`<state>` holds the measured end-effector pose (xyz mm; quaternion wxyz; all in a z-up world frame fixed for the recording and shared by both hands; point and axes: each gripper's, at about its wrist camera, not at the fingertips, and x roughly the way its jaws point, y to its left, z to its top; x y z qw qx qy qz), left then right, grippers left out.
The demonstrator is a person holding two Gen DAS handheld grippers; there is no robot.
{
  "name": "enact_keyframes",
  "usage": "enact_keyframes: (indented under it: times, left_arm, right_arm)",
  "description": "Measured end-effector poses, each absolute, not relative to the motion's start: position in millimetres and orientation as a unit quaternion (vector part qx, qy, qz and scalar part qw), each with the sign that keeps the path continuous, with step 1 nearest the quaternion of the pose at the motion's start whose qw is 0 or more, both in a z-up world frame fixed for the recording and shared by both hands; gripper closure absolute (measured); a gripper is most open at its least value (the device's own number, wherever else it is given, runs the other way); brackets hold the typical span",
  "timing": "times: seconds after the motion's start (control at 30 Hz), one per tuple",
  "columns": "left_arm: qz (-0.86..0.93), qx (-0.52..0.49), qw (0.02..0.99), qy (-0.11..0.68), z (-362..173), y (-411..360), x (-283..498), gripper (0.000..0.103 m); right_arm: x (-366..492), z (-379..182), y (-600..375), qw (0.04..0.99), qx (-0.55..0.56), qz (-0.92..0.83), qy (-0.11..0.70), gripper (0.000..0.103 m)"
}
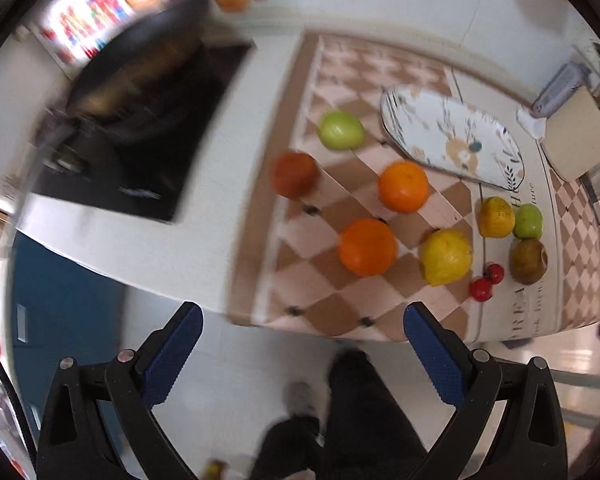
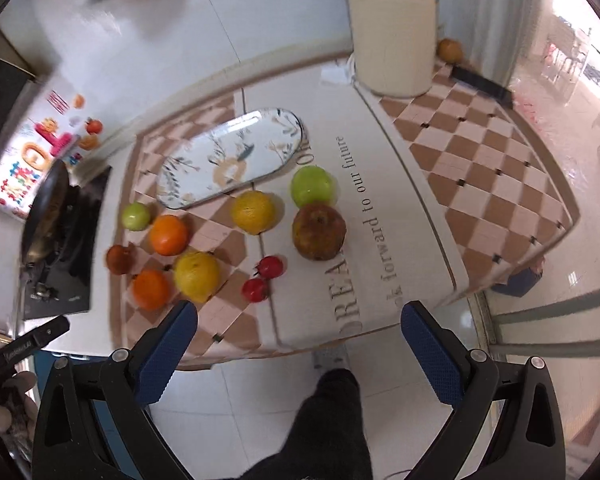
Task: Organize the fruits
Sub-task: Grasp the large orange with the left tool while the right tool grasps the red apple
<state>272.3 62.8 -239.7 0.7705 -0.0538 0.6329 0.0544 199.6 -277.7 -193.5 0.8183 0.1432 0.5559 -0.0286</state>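
Observation:
Several fruits lie on a checkered tablecloth [image 1: 300, 292] beside an oval floral plate [image 1: 452, 136], which holds nothing. In the left wrist view I see two oranges [image 1: 367, 246], a yellow lemon [image 1: 446, 257], a green apple [image 1: 341, 129], a dark red fruit [image 1: 295, 174], cherries [image 1: 486, 282], a brown fruit [image 1: 528, 261]. My left gripper [image 1: 302, 316] is open and empty, held off the table's near edge. My right gripper [image 2: 298, 316] is open and empty, also off the near edge. The plate [image 2: 228, 160] and the brown fruit [image 2: 319, 232] show there too.
A black stove top [image 1: 140, 152] with a dark pan [image 1: 140, 64] sits left of the cloth. A cream canister [image 2: 392, 40] stands at the back. The table's near edge [image 2: 340, 340] drops to a tiled floor, where a person's dark legs [image 1: 360, 408] stand.

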Motion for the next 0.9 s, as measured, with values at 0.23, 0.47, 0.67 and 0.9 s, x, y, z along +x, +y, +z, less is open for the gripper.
enact_keyframes:
  times: [0.23, 0.47, 0.67, 0.9]
  left_arm:
    - [0.042, -0.071, 0.709, 0.701, -312.4, 31.4, 333.5, 0.007]
    - [0.043, -0.055, 0.676, 0.733, -351.6, 8.3, 354.0, 0.031]
    - [0.056, -0.008, 0.676, 0.734, -363.0, -1.6, 356.4, 0.04]
    - [0.055, -0.001, 0.68, 0.731, -366.6, -0.7, 353.2, 0.042]
  right_arm:
    - [278.7, -258.8, -291.6, 0.777, 0.131, -0.004, 0.616, 0.0]
    - [310.2, -305.9, -295.3, 0.742, 0.119, 0.013, 0.66, 0.0]
    - [323.2, -331.8, -299.2, 0.725, 0.132, 0.014, 0.676, 0.004]
    - [332.2, -351.4, -297.9, 0.709, 0.147, 0.017, 0.69, 0.017]
